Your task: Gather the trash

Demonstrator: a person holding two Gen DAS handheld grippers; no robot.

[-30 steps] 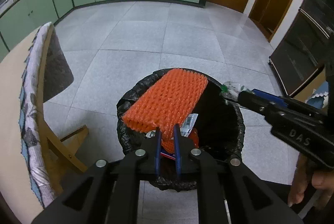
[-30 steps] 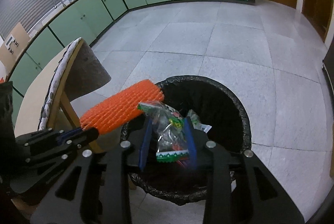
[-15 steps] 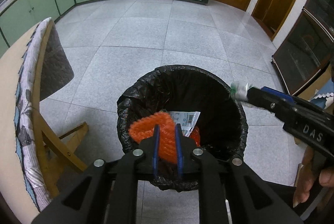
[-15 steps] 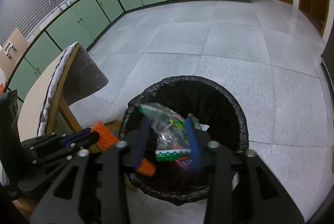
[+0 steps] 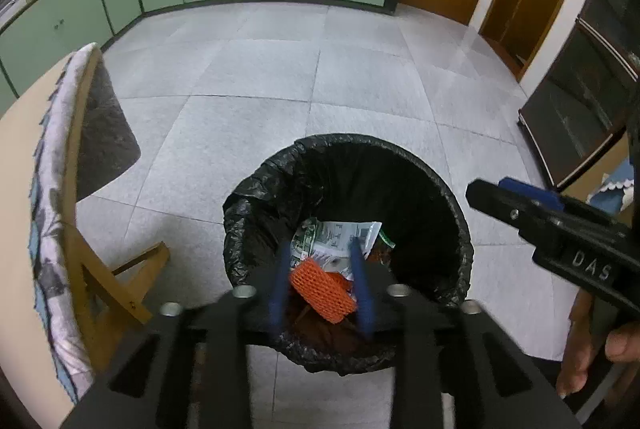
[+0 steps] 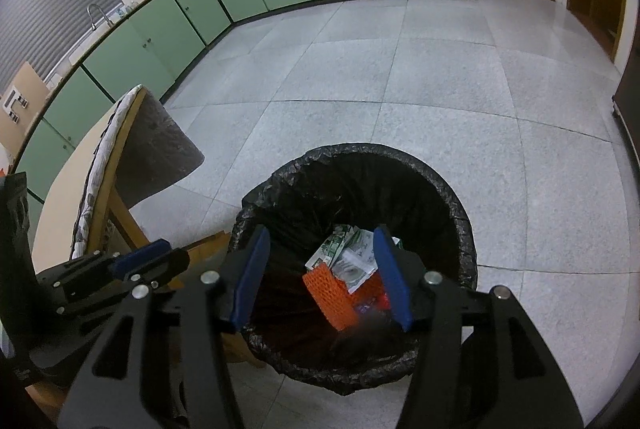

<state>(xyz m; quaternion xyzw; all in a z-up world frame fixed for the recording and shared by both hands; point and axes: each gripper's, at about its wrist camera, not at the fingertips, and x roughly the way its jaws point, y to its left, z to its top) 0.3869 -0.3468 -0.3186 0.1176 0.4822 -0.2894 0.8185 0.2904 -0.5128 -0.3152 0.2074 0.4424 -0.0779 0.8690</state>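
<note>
Legible marking found in one place only: the letters "DAS", pale on black, stand on the body of the right gripper (image 5: 516, 197) as seen from the left wrist view. The white wrapper (image 5: 344, 235) in the bin carries fine print and a barcode, too small to read. No other text legible.

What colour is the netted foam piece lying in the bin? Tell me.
Orange; the netted foam piece shows best in the left wrist view.
</note>
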